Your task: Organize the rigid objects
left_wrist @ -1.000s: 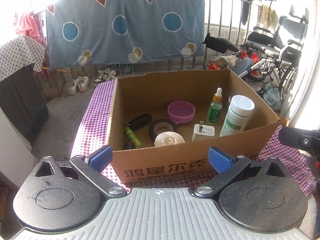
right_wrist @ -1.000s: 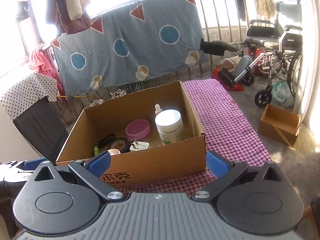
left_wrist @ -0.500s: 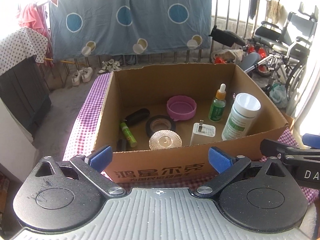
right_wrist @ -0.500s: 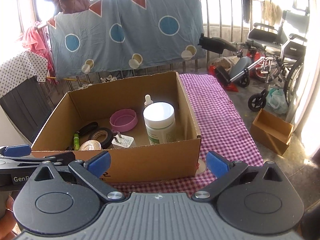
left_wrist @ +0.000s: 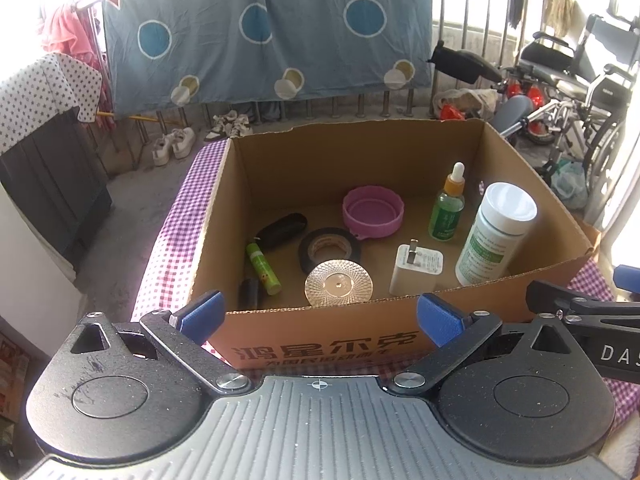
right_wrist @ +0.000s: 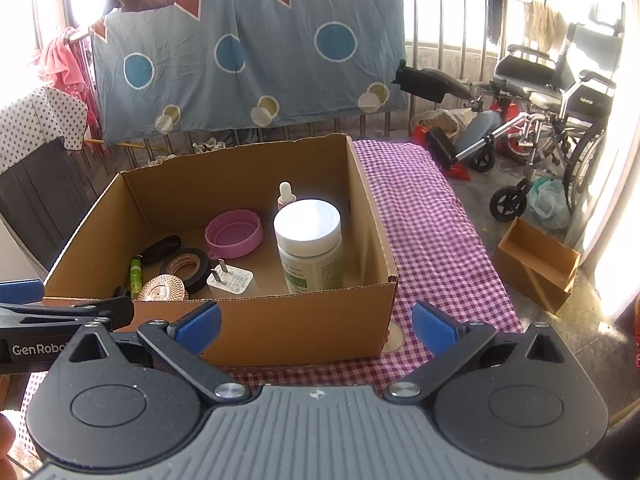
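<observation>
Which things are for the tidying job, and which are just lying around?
For the job: box, white bottle, dropper bottle, pink lid, tape roll, charger, green tube.

Just lying about: wheelchair, blue sheet, shoes.

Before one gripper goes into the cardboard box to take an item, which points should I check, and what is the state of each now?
1. Left gripper open, nothing held: ok.
2. Right gripper open, nothing held: ok.
3. Cardboard box open on top, no flap over the items: ok.
4. White-capped bottle and dropper bottle upright: ok.
5. Wall charger free of neighbours: ok.
6. Glass dish clear of the tape roll: not ok, they overlap or touch.
</observation>
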`<move>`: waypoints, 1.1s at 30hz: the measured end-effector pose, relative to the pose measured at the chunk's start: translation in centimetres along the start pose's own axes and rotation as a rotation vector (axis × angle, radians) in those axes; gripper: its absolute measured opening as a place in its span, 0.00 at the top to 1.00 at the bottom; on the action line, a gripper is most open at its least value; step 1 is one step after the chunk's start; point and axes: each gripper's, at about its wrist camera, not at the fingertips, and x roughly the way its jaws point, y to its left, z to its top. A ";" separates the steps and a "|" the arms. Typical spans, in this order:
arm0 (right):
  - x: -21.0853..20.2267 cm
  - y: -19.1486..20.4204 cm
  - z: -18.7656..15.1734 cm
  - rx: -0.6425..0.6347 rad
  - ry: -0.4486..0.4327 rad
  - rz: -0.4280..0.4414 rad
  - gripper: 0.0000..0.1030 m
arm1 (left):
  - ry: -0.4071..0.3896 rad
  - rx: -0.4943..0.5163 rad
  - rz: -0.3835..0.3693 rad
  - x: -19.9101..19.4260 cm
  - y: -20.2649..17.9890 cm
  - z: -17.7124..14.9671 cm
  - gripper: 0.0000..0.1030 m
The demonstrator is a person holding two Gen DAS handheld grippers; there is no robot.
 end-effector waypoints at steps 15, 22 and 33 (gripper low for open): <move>0.3 0.2 -0.2 -0.010 0.014 -0.002 0.00 | 0.020 -0.008 0.011 0.0 0.4 -0.1 0.01; 0.2 0.4 -0.1 -0.013 0.013 -0.003 0.00 | 0.020 -0.010 0.011 0.0 0.5 -0.1 0.01; 0.2 0.5 -0.1 -0.014 0.014 -0.004 0.00 | 0.019 -0.011 0.012 -0.1 0.7 -0.2 0.01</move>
